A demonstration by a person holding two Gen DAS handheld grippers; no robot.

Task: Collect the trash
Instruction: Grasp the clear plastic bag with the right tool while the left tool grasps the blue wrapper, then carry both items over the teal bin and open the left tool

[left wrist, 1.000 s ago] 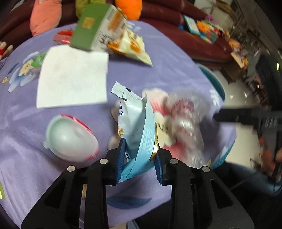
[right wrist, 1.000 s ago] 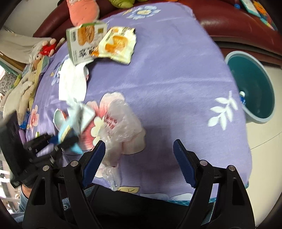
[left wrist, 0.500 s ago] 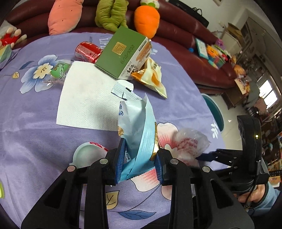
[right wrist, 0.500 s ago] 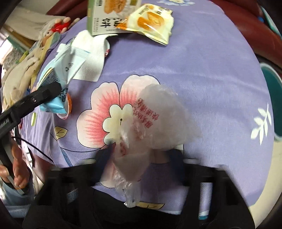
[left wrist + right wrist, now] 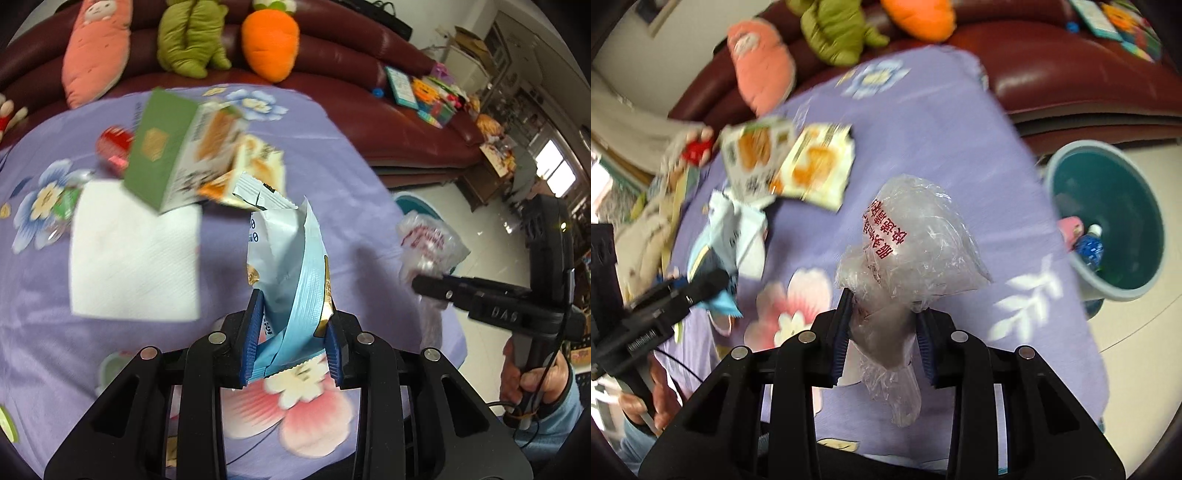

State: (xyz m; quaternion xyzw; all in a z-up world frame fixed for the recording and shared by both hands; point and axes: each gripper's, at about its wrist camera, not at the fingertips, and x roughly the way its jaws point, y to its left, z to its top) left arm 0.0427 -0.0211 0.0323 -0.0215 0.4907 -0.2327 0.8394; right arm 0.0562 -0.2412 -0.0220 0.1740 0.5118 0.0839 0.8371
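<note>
My left gripper is shut on a torn light-blue snack wrapper, held up above the purple flowered tablecloth. The right gripper has a crumpled clear plastic bag with red print between its jaws; they are closing, the pads press on it, and it hangs clear of the cloth. In the left wrist view the right gripper carries that bag at the table's right edge. In the right wrist view the left gripper and its wrapper are at the left.
A teal bin with a bottle inside stands on the floor right of the table. A green biscuit box, a yellow snack packet, a white napkin and a red can lie on the cloth. A sofa with plush toys runs behind.
The right gripper's jaws came together on the plastic bag and lifted it off the flower print. The left gripper rose and drew back with its wrapper still held.
</note>
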